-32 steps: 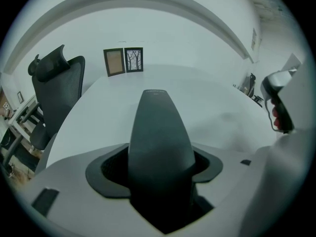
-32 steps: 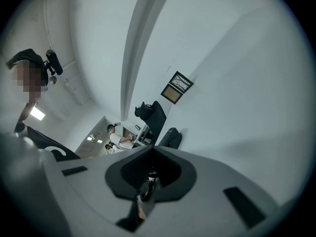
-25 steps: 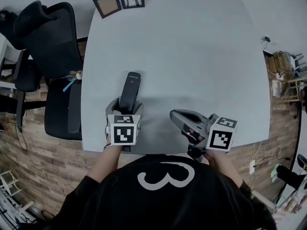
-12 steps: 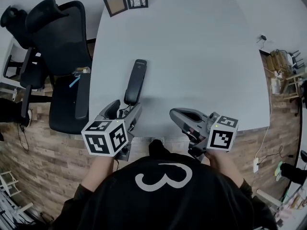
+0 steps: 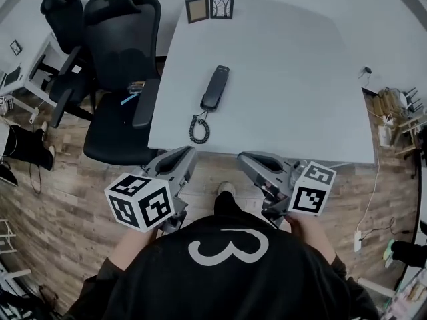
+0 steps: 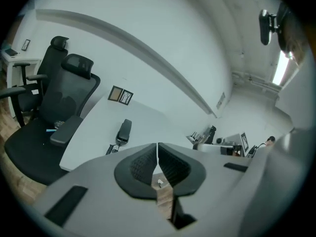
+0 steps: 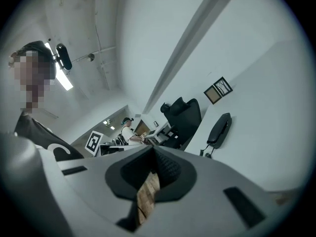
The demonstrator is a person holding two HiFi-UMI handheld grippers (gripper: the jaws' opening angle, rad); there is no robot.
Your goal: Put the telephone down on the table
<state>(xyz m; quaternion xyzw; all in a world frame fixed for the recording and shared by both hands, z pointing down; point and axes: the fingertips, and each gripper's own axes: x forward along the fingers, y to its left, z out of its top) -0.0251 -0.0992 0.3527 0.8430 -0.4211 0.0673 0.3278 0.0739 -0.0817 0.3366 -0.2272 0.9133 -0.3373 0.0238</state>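
The black telephone handset (image 5: 215, 89) lies flat on the white table (image 5: 287, 79), left of its middle, with its coiled cord (image 5: 199, 129) trailing toward the near edge. Nothing touches it. My left gripper (image 5: 187, 152) hangs in front of the table's near edge over the wooden floor, its jaws shut and empty. My right gripper (image 5: 243, 158) is beside it, also shut with nothing in it. The handset (image 6: 124, 131) shows far beyond the closed jaws in the left gripper view, and the handset (image 7: 219, 127) lies off to the right in the right gripper view.
Two black office chairs (image 5: 123, 59) stand at the table's left side. Two small picture frames (image 5: 210, 8) sit at the table's far edge. Cables and clutter (image 5: 393, 92) lie by the right wall. Wooden floor (image 5: 67, 199) lies under both grippers.
My left gripper has let go of the handset, drawn back off the table and shut. The handset now lies alone on the table, farther from both grippers.
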